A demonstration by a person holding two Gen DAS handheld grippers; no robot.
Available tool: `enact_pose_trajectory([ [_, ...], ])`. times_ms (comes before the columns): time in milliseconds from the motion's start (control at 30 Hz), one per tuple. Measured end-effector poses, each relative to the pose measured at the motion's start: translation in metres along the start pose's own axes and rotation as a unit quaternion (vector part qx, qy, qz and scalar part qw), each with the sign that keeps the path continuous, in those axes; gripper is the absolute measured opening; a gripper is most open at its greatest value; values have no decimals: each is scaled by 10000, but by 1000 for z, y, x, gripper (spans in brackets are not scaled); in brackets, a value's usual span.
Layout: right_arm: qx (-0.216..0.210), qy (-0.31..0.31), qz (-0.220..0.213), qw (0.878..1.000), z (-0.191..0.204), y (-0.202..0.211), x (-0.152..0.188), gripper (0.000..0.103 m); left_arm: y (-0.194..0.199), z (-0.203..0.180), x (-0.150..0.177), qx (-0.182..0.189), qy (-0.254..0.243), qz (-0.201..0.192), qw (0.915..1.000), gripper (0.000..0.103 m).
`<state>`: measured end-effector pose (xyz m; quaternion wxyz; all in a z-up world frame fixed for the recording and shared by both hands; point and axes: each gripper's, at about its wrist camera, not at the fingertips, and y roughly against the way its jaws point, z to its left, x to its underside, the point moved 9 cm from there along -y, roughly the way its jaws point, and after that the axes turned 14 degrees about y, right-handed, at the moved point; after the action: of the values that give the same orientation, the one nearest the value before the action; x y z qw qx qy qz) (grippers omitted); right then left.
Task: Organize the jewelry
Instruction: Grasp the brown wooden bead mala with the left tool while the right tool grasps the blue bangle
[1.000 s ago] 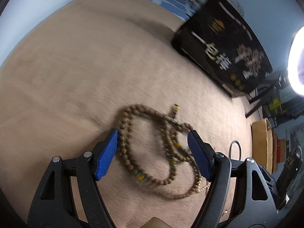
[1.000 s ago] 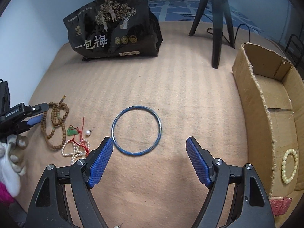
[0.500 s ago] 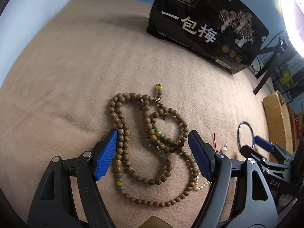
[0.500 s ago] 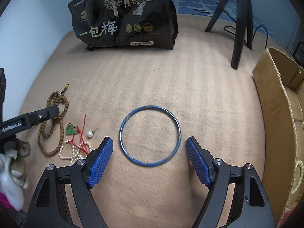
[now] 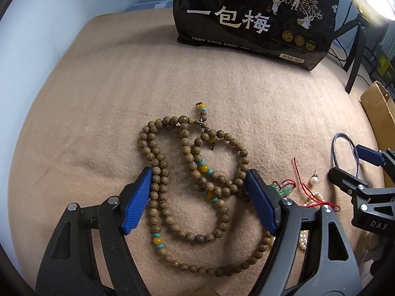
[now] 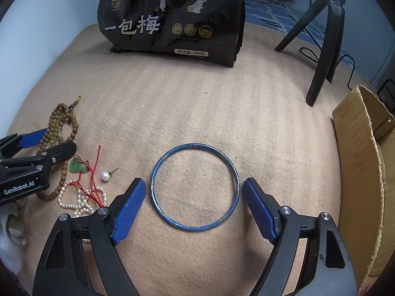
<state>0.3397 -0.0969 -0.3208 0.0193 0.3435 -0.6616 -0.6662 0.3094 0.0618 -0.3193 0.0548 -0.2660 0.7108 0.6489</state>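
Observation:
A long wooden bead necklace (image 5: 197, 172) with yellow and turquoise beads lies coiled on the tan blanket. My left gripper (image 5: 198, 198) is open low over it, fingers on either side of the coils. A blue bangle (image 6: 195, 188) lies flat between the open fingers of my right gripper (image 6: 191, 207). Between them lie a green jade pendant (image 6: 78, 165) on red cord, a pearl earring (image 6: 105, 175) and a pearl strand (image 6: 81, 198). The bangle (image 5: 344, 153) and right gripper (image 5: 365, 170) show at the right of the left wrist view.
A cardboard box (image 6: 363, 162) stands at the right. A black printed bag (image 6: 172, 17) stands at the back of the blanket (image 6: 197, 103). A black tripod (image 6: 325, 37) stands behind right.
My left gripper has swung right and moved forward over the wooden beads. My right gripper has moved forward and lower, so the bangle now sits between its fingers.

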Motion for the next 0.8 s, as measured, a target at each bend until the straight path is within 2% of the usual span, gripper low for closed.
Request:
enact_pose_trajectory([
  [167, -33, 29, 27, 10000, -1, 1, 3, 82, 6, 10, 3, -46, 70, -81, 9999, 54],
  [233, -27, 61, 35, 10000, -1, 1, 3, 82, 10, 21, 1, -34, 142, -81, 9999, 38],
  [267, -25, 68, 34, 10000, -1, 1, 2, 82, 9, 24, -1, -31, 184, -78, 9998, 35],
  [333, -25, 73, 7, 10000, -1, 3, 3, 76, 10, 31, -3, 17, 315, -61, 9995, 23],
  [367, -26, 67, -13, 10000, -2, 4, 3, 71, 10, 32, -4, 50, 359, -49, 9993, 21],
  [400, -44, 63, -26, 10000, -2, 5, 3, 71, 10, 34, -4, 80, 391, -39, 9992, 16],
  [500, -59, 67, -76, 9999, -2, 7, 4, 71, 11, 38, -6, 156, 438, -19, 9989, 12],
  [800, 19, 87, -270, 9996, -3, 27, 5, 71, 30, 48, -11, 443, 630, -126, 9970, 11],
])
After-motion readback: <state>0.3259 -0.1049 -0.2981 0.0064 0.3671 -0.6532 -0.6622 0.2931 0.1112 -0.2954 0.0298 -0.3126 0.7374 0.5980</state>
